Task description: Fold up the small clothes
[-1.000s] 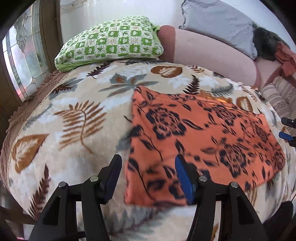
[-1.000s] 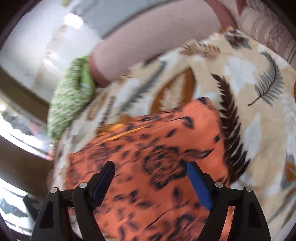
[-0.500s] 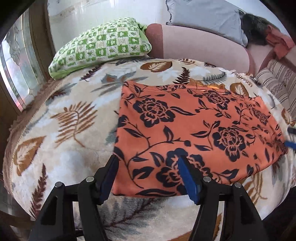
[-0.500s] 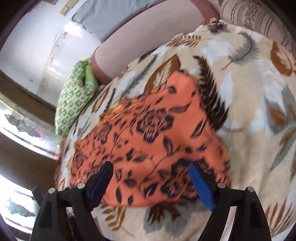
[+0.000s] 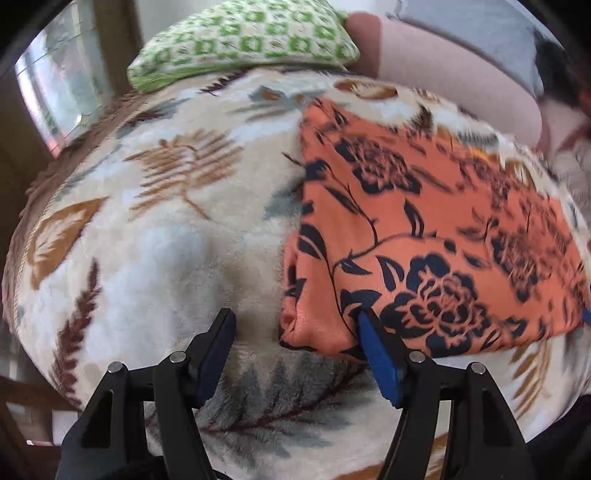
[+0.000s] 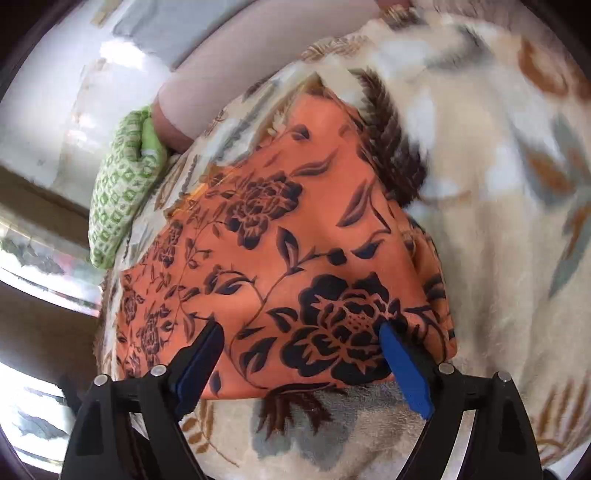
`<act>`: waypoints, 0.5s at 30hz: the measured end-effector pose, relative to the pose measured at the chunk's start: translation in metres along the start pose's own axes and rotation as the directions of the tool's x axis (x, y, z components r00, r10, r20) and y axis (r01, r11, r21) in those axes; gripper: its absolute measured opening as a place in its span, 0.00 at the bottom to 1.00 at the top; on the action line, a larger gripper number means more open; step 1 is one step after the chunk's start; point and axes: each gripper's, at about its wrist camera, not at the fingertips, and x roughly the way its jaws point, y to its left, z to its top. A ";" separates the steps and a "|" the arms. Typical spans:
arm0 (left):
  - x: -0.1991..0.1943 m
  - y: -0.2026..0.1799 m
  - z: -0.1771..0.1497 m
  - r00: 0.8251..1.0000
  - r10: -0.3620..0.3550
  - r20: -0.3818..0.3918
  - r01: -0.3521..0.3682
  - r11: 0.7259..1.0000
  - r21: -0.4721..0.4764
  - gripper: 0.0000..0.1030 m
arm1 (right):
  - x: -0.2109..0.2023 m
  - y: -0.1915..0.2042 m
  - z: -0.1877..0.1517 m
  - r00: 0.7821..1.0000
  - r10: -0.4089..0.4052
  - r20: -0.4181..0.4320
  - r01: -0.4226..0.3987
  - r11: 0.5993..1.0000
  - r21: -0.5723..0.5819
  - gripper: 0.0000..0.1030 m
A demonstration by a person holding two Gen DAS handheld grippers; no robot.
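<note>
The orange floral cloth (image 5: 424, 236) lies flat on the leaf-patterned blanket (image 5: 155, 251), already doubled over by the look of its layered near-left corner, with its long axis running side to side across the front of the bed, from one gripper toward the other. Taking the cloth as the landmark: the left gripper (image 5: 295, 350) straddles its near-left corner, jaws apart and just widened, with the corner lying between the pads but not pinched; one blue pad sits over the cloth's near edge, the other over bare blanket. The right gripper (image 6: 299, 358) hangs over the cloth's near-right corner (image 6: 424, 332), jaws likewise spread wide with nothing clamped, both pads over or just at the near hem. Each hand is nearest its own corner, so the coming move probably turns on closing on those two near corners and carrying them toward the far edge. Beyond the cloth's far-left corner sits a green checked pillow (image 5: 243, 40); behind the far edge runs a pink padded headrest (image 5: 443, 66) with a grey cushion (image 5: 480, 33) on it. Left of the cloth, past the blanket's edge, is a window (image 5: 62, 85).
</note>
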 end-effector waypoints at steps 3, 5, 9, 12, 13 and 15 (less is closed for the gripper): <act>-0.031 -0.002 0.006 0.992 -0.005 0.130 0.001 1.000 0.032 0.67 | -0.015 0.016 0.004 1.000 0.013 0.024 -0.012 0.999 -0.047 0.86; -0.040 0.000 0.009 0.988 -0.003 0.158 -0.003 0.999 0.037 0.67 | -0.020 0.030 0.008 0.998 0.045 0.045 -0.041 0.995 -0.087 0.86; -0.021 0.011 0.010 0.995 0.026 0.101 -0.026 1.000 -0.005 0.67 | -0.005 0.026 0.010 0.999 0.043 0.023 -0.041 0.997 -0.067 0.86; 0.010 0.017 0.008 0.999 0.050 -0.017 -0.050 0.999 -0.009 0.68 | 0.026 0.006 0.006 0.999 -0.016 -0.029 0.016 1.000 0.005 0.86; 0.014 0.017 0.009 0.999 0.045 -0.030 -0.046 0.999 -0.011 0.69 | 0.021 0.008 0.006 1.000 -0.021 -0.020 0.021 1.000 -0.002 0.86; 0.005 0.016 0.012 0.999 0.049 0.003 -0.049 0.998 -0.028 0.68 | 0.015 0.023 0.011 0.999 -0.034 -0.021 0.033 0.999 -0.040 0.86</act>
